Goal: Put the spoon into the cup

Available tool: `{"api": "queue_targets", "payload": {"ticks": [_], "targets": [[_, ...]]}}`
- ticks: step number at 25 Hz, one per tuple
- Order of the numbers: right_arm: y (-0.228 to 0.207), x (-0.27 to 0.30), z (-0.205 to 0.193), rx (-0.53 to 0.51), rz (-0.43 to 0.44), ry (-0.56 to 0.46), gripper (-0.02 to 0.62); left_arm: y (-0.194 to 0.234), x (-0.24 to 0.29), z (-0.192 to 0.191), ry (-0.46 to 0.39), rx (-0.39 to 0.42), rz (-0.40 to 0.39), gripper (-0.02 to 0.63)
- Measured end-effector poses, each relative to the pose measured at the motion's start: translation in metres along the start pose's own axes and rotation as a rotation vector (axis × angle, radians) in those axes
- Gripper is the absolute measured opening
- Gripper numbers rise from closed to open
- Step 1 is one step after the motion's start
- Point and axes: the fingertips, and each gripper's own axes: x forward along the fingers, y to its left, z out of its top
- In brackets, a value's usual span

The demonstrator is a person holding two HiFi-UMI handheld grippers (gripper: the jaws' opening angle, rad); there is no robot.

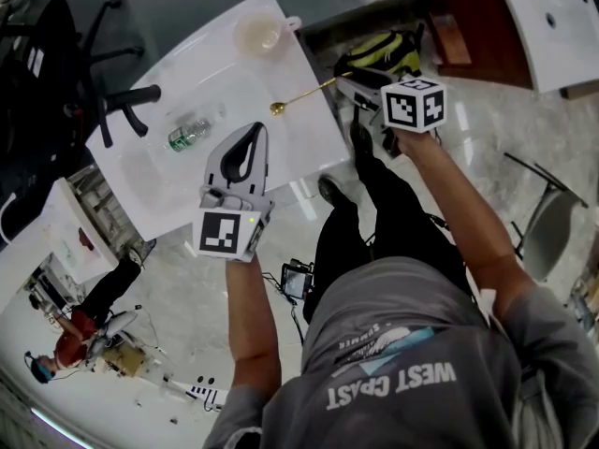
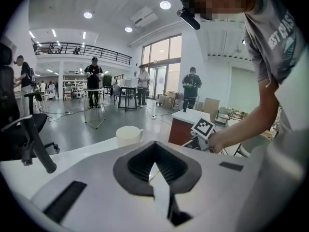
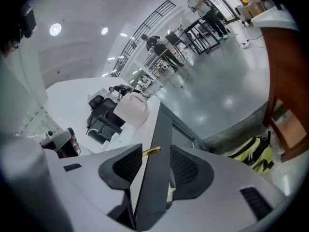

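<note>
Spoon (image 1: 299,95) across table (image 1: 225,82) edge

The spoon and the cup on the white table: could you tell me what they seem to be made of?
The slim gold-coloured spoon looks like polished metal: it glints brightly. The round white cup with a side handle looks like smooth glazed ceramic, thick-walled, though white plastic cannot be ruled out.

Grey printed T-shirt (image 1: 402,372), black trousers (image 1: 393,223)
</note>
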Motion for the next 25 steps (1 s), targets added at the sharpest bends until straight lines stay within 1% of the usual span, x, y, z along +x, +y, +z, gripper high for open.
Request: {"api": "queue_targets", "payload": {"ticks": [5, 10, 11, 12, 16, 20, 25], "targets": [[0.007, 0.011, -0.004, 0.067, 0.063, -0.007, 0.184, 0.002, 0.002, -0.006, 0.007, -0.007, -0.002, 0.002], [0.01, 0.016, -0.006, 0.092, 0.075, -0.005, 0.181, 0.002, 0.002, -0.006, 0.004, -0.01, -0.001, 0.002], [0.011, 0.016, -0.006, 0.092, 0.078, -0.003, 0.162, 0.002, 0.001, -0.006, 0.004, -0.009, -0.001, 0.002], [0.013, 0.016, -0.006, 0.091, 0.081, -0.002, 0.13, 0.002, 0.001, -0.006, 0.004, -0.009, -0.001, 0.002], [0.018, 0.013, -0.003, 0.104, 0.099, -0.015, 0.099, 0.001, -0.003, -0.004, -0.001, -0.007, 0.004, 0.002], [0.031, 0.009, 0.005, 0.131, 0.135, -0.035, 0.064, 0.001, -0.011, 0.003, -0.008, 0.002, 0.012, 0.002], [0.059, -0.001, 0.023, 0.159, 0.214, -0.062, 0.035, 0.002, -0.024, 0.021, -0.032, 0.017, 0.042, 0.002]]}}
